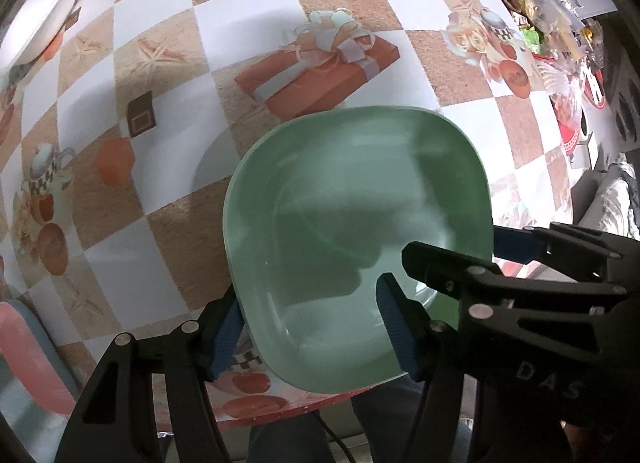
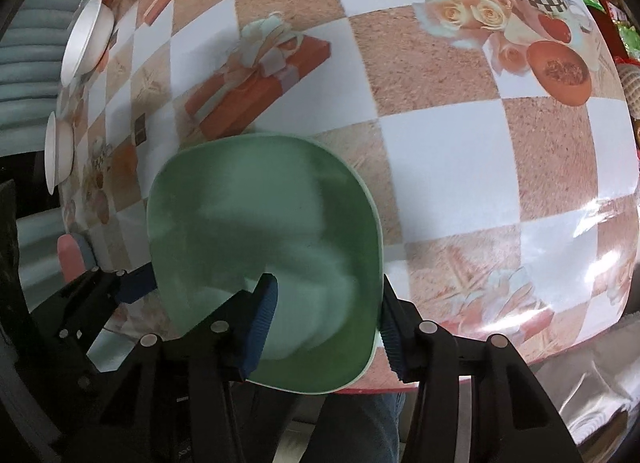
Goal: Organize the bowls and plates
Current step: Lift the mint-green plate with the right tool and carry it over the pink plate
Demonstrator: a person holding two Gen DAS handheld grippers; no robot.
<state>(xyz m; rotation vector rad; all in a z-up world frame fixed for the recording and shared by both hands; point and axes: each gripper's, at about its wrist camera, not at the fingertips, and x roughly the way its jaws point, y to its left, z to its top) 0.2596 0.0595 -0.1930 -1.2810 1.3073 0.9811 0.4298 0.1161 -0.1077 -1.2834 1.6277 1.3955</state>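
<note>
Black gripper fingers with blue ribbed pads fill the bottom of both views, and between them sits a green plate (image 1: 360, 231), squarish with rounded corners, at the near edge of the table (image 1: 248, 39). In the left wrist view the left gripper (image 1: 312, 327) straddles the plate's near left rim: one blue pad lies outside the edge, the other over the plate's inside, the jaws spread apart with a gap, so it is open around the rim and not clamped. At right centre of that view the right gripper (image 1: 452, 251) reaches in over the plate's right edge. In the right wrist view the right gripper (image 2: 326, 327) likewise brackets the green plate (image 2: 260, 223) at the frame's lower middle, one pad over the inside, the other just beyond the right rim, jaws parted. The left gripper (image 2: 132, 287) shows at lower left by the plate's left edge. A checkered cloth printed with gift boxes and cups covers the table. White bowls (image 2: 86, 35) stand along the upper left edge, well apart from the plate.
</note>
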